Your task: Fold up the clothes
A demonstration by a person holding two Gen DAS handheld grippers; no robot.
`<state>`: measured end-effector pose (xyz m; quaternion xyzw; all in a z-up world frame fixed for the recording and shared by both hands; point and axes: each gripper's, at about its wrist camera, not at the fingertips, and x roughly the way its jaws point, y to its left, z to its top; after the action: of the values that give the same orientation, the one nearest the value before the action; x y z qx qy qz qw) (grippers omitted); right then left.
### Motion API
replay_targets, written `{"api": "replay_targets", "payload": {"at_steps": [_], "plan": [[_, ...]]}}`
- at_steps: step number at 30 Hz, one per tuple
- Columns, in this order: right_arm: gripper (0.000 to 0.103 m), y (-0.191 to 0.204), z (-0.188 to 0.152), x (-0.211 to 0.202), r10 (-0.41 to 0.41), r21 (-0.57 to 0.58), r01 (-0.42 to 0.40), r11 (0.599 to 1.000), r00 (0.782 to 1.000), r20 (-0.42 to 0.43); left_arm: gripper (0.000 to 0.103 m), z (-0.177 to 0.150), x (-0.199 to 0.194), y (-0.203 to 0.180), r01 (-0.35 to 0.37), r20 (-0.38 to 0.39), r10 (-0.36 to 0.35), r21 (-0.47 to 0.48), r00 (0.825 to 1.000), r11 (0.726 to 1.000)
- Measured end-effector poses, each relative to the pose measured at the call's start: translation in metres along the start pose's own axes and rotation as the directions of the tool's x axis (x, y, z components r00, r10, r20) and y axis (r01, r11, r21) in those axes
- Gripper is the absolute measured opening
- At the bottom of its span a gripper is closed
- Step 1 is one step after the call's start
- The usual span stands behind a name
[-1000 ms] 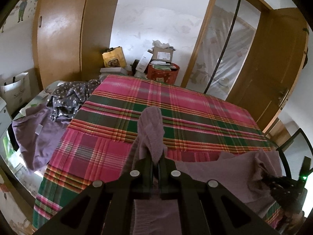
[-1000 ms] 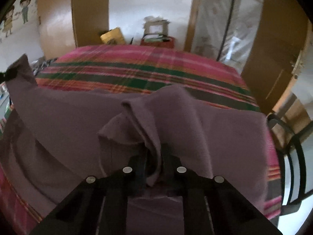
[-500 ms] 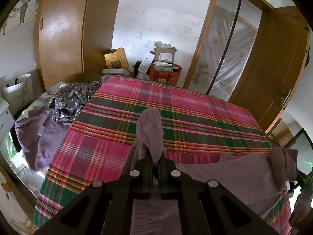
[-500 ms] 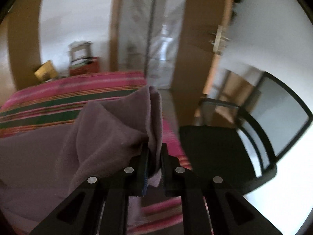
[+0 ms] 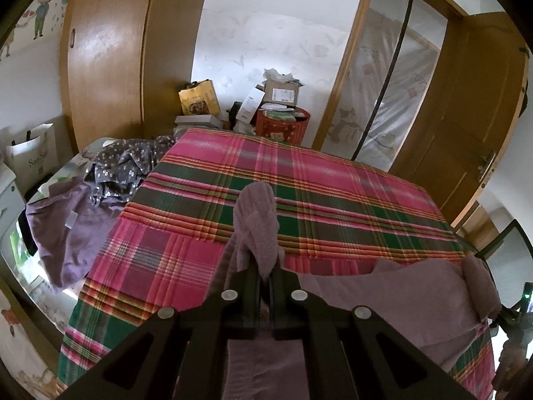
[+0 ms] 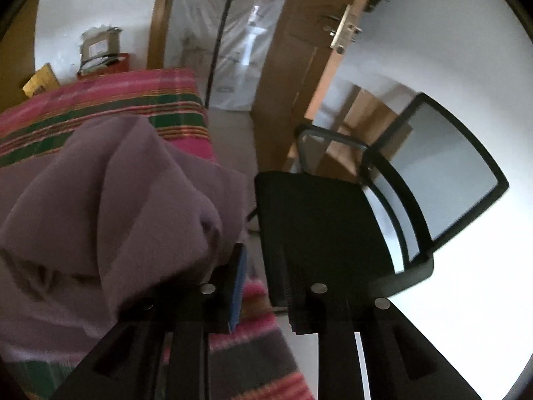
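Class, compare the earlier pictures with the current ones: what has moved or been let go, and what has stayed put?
The right gripper swung its corner of the mauve garment out to the bed's right edge; its jaws are opening, with no cloth between them. The left gripper stays shut on its fold. The plaid bedspread is unchanged.

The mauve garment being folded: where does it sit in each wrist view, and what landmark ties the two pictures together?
Left wrist: the mauve garment runs from centre bottom, pinched in the left gripper, across to the lower right.
Right wrist: it fills the left half, beside the right gripper, whose jaws are opening with nothing between them.
Shared landmark: the plaid bedspread.
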<state>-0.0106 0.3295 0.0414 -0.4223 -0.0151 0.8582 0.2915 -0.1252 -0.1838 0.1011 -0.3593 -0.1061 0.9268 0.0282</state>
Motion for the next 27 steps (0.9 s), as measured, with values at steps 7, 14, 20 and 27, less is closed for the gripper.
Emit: {"api": "replay_targets", "payload": {"at_steps": [7,14,20,27], "plan": [[0.022,-0.003,-0.021,-0.06,0.08,-0.005,-0.08,0.997,0.988,0.132,0.003,0.0,-0.001,0.0,0.017,0.003,-0.017,-0.012,1.0,1.0],[0.023,0.089,-0.036,-0.084,0.361,-0.296,-0.305,0.905,0.92,0.153,0.003,0.004,-0.009,-0.002,0.038,0.022,-0.038,-0.029,0.999,0.999],[0.037,0.158,-0.044,-0.092,0.532,-0.426,-0.453,0.783,0.843,0.083,0.003,0.013,-0.012,-0.001,0.044,0.03,-0.043,-0.04,0.999,0.998],[0.038,0.208,-0.053,-0.107,0.606,-0.569,-0.478,0.669,0.794,0.045,0.003,0.021,-0.011,0.001,0.053,0.035,-0.051,-0.053,0.998,0.997]]}}
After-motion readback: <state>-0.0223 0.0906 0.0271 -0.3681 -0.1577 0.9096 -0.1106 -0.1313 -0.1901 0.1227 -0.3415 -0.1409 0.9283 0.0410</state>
